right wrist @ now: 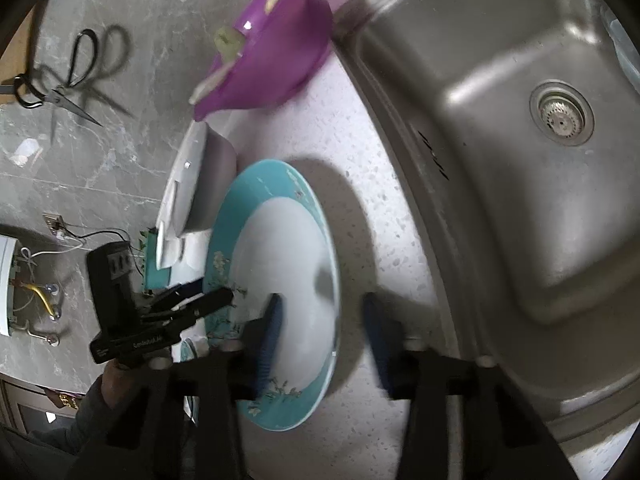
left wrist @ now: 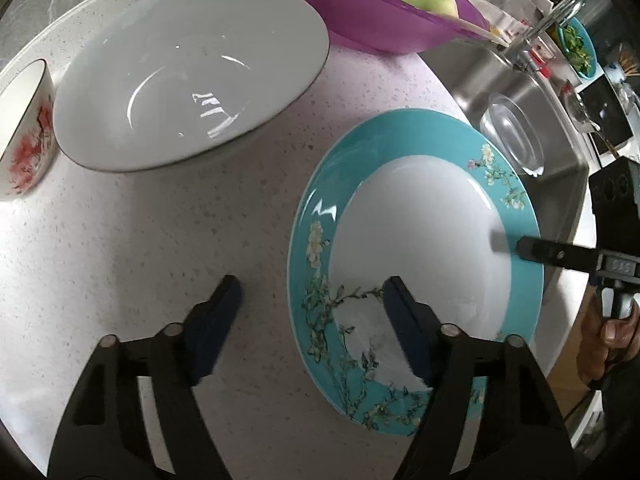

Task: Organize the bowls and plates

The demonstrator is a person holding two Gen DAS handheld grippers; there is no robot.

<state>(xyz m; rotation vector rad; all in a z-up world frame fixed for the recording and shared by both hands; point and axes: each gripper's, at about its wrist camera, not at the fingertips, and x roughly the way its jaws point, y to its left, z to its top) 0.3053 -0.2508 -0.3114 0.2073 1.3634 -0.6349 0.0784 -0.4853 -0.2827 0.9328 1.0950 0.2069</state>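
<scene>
While the right gripper [right wrist: 320,340] stands spread astride the teal plate's [right wrist: 280,280] rim, the left gripper [left wrist: 312,316] gapes likewise, gripping nothing.

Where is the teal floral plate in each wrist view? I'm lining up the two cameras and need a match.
Left wrist: the teal floral plate lies right of centre on the counter, beside the sink.
Right wrist: the plate sits centre-low, left of the sink.
Shared landmark: the purple bowl, beyond the plate in both.

Black plastic tongs [left wrist: 308,312] w/ dark blue pads [left wrist: 216,320], silver pivot pins; bare hand [left wrist: 608,344], grey sleeve.
</scene>
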